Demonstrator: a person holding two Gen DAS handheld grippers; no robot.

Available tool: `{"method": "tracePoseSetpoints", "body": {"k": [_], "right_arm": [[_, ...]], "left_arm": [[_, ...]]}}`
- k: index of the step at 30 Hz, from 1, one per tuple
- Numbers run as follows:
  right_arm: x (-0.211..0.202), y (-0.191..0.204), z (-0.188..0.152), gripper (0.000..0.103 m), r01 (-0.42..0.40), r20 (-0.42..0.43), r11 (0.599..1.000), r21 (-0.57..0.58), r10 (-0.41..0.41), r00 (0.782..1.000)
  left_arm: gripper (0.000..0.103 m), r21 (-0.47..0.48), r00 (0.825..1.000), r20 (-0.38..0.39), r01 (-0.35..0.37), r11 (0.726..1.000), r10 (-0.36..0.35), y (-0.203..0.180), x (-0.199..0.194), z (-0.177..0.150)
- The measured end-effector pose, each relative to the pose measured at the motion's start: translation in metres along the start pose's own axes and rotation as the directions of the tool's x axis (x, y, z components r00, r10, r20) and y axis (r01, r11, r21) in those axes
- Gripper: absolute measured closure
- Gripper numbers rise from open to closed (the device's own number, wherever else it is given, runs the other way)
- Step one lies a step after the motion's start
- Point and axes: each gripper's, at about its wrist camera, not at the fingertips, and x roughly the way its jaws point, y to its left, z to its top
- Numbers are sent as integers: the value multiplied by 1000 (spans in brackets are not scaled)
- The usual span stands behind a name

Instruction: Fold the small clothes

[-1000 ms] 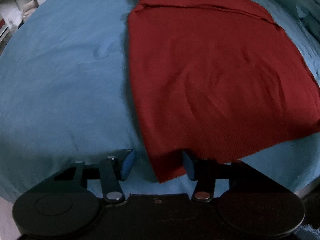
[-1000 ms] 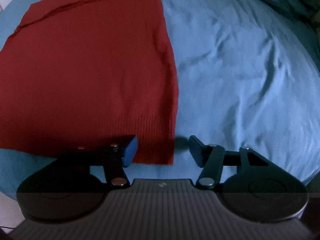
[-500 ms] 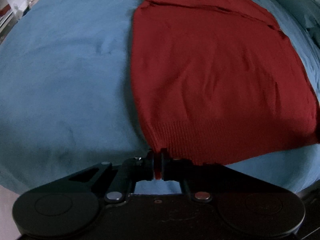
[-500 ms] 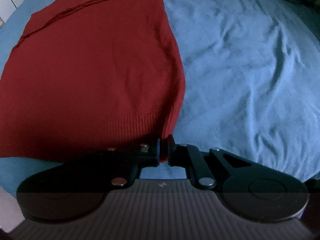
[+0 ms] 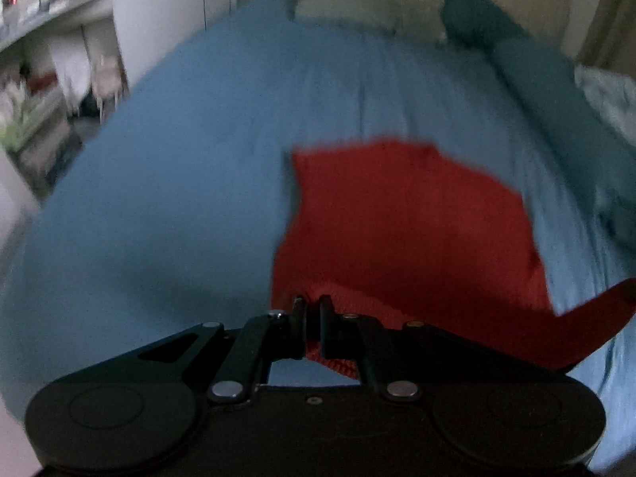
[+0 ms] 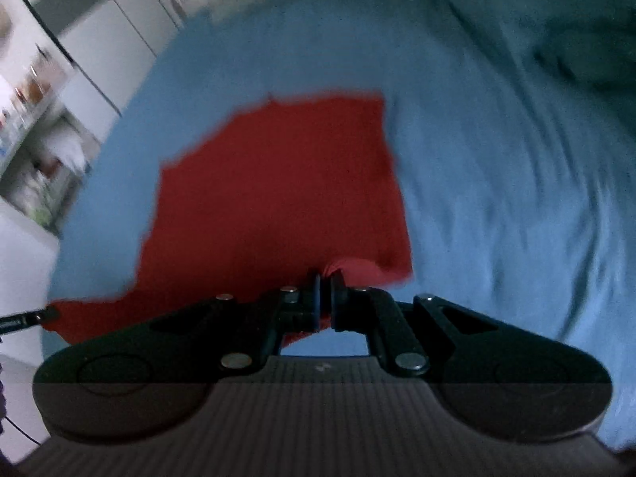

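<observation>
A red knit sweater [image 5: 405,218] lies on a blue bedsheet [image 5: 179,198]. My left gripper [image 5: 313,310] is shut on the sweater's near left hem corner and holds it raised off the bed. My right gripper [image 6: 325,292] is shut on the near right hem corner of the sweater [image 6: 278,198], also raised. The hem hangs between the two grippers and stretches off toward the right edge of the left wrist view. Both views are blurred by motion.
Dark teal pillows [image 5: 536,79] lie at the bed's far right. White shelves with small items [image 5: 43,59] stand left of the bed. The bedsheet [image 6: 516,198] is wrinkled on the right side.
Both grippers closed on the hem corners, then lifted them up off the bed and toward the far end. The views now tilt up and show the room.
</observation>
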Motion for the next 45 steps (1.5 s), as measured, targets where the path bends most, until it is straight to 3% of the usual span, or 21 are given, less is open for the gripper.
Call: {"method": "tracePoseSetpoints", "body": {"k": [5,8,10,14,17,20,21,23,24,25,27,28,33,36,38,40,45], "right_arm": [[45,15,104,83,-63,72,998,-20,64,995],[106,17,148,83,-36,92,999,-40,39,995],[160,11,168,83,-10,78,1000,-26,12,997],[268,-13,178,83,67,18,998,-9,-67,998],[315,-30,174,83,95,-11,995,17,-94,995],[330,-37,178,83,81,8,996,28,-82,997],[331,-38,180,83,76,15,997,15,-76,997],[329,-40,182,80,71,28,997,-11,-70,997],[325,-41,183,74,71,50,997,-16,-70,996],[317,-40,185,50,76,74,997,-29,-74,995],[301,-35,183,13,88,133,994,-64,-78,988],[290,-30,178,8,67,166,994,-92,-51,985],[289,-2,136,8,-12,74,973,-229,30,997],[311,-6,114,8,55,27,969,-239,-50,998],[322,-22,107,9,103,23,976,-191,-100,995],[322,-34,104,9,89,43,982,-164,-83,996],[315,-25,111,10,86,17,967,-240,-84,996]], "left_arm": [[98,-54,993,116,6,999,0,-11,63,99],[98,-71,986,162,-25,997,36,-21,125,141],[98,-109,988,143,-49,993,65,-24,179,158],[98,-153,992,42,-114,982,122,-25,283,154],[98,-191,987,12,-153,970,158,-21,314,143],[95,-174,986,29,-158,972,165,-22,319,146],[88,-166,985,36,-161,973,170,-24,318,149],[55,-158,981,70,-167,973,179,-24,312,155],[29,-151,976,94,-181,972,196,-23,310,158],[22,-138,968,126,-202,970,219,-26,301,157],[20,-86,954,176,-229,970,241,-36,280,148],[17,-62,957,176,-222,973,230,-44,274,142],[14,55,993,39,-117,992,115,-74,282,87],[14,79,992,-43,-113,990,117,-78,301,60],[11,103,992,-36,-117,988,122,-79,305,48],[10,102,992,-36,-121,987,125,-79,305,45],[10,75,984,-76,-153,985,158,-88,298,59]]}}
